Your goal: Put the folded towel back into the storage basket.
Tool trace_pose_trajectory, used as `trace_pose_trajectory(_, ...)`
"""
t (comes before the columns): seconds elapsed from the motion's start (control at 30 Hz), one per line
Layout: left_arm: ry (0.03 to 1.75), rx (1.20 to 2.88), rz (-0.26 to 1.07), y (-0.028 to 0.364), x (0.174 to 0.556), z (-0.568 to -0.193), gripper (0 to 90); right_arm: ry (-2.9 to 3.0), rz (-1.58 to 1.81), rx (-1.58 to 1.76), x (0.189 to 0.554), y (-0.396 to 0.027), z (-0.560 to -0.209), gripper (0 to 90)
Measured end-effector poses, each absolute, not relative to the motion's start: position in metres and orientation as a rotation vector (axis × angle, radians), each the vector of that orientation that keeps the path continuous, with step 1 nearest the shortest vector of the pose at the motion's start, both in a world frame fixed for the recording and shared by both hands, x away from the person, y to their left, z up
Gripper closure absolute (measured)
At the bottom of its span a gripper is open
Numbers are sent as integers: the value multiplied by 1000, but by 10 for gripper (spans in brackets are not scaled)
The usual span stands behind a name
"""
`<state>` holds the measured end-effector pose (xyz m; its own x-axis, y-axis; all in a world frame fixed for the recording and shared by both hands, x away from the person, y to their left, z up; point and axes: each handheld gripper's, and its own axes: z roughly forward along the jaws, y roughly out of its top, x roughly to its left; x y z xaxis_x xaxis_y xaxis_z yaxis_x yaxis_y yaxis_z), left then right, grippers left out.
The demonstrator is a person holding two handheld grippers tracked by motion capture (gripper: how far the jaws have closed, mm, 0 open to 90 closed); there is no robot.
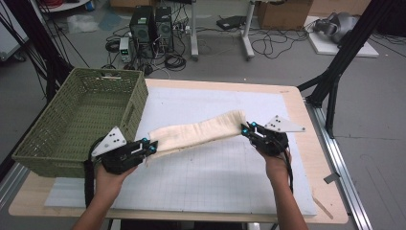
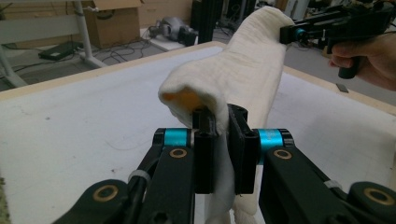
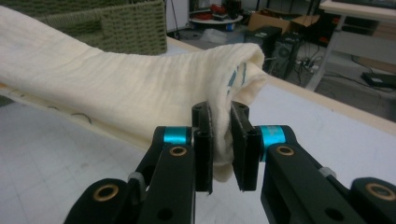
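Above the table point(image 1: 306, 143), cream cloth point(image 1: 196, 132) stretched, possibly folded double, both tongs point(image 1: 149, 147) point(image 1: 247, 129) clamping its ends

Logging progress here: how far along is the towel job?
Done: both grippers, left and right, are shut on opposite ends of the folded towel, lifted off the table. In hand: holding it stretched. Left: probably placing it in the basket, which looks empty.

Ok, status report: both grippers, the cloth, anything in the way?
Left gripper shut on cloth. Right gripper shut on its other end. Cloth stretched above the mat. Green basket beside the left gripper.
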<state>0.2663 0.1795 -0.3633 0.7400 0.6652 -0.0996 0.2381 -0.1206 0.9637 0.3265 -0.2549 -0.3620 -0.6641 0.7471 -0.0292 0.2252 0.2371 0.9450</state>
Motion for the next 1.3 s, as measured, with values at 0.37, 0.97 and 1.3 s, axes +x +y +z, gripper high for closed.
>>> trace_pose_trajectory(0.37,760,1642,484,204,254,-352,815,2050,1421,811,355,-217,-336,806)
trace_pose_trajectory(0.97,807,1571,557,236,238,-339,816,2083,1423,727,396,-156,-304,807)
trace_pose_trajectory(1.3,838,1516,602,258,231,-332,816,2084,1429,674,415,-118,-287,806)
